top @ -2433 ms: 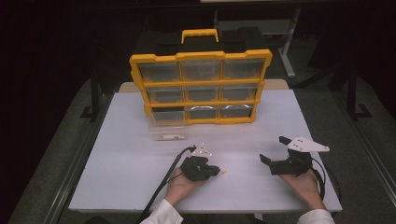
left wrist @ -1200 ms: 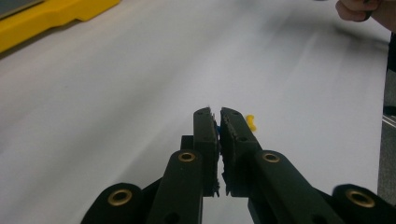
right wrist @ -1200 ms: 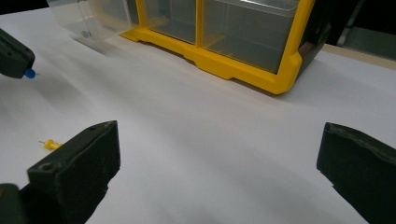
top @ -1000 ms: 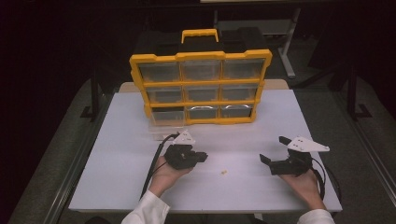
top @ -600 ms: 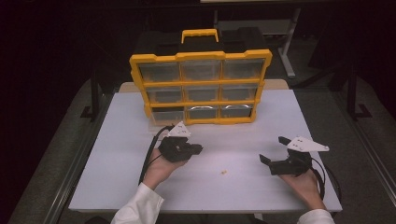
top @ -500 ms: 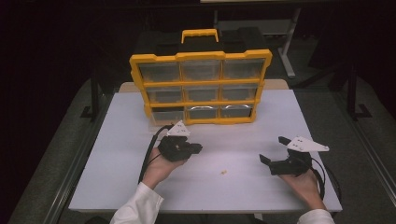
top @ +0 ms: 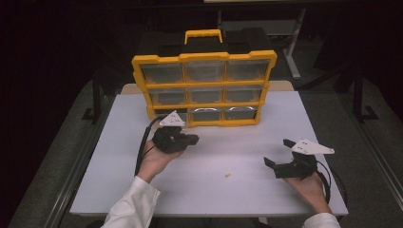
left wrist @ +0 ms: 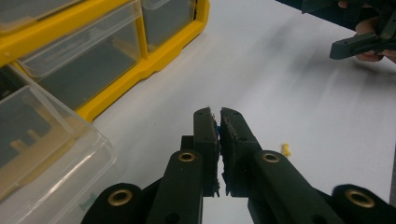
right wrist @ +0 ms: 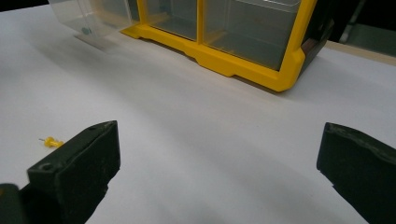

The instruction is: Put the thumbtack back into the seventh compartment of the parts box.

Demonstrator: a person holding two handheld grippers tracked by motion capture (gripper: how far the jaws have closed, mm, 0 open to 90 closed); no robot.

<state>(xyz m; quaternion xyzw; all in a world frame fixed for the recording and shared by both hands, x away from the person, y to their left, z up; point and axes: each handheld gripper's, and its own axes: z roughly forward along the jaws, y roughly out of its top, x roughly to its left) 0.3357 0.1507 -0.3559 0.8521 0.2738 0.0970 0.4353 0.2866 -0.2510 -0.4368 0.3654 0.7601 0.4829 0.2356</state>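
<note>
Here the left gripper [left wrist: 219, 112] pinches a small blue object [left wrist: 218, 127] beside the pulled-out clear drawer [left wrist: 42, 154]; the right gripper [right wrist: 219, 154] rests spread wide.

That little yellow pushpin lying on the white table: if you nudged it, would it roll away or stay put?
The pushpin lies on its side, so it would probably roll in a small arc rather than straight. It looks tiny and light, likely skidding easily on the smooth table. Its thin point could slip between fingers.

1 yellow organizer [top: 204, 90] w/ 9 drawers, 1 yellow pushpin [top: 228, 175], 2 grippers.
</note>
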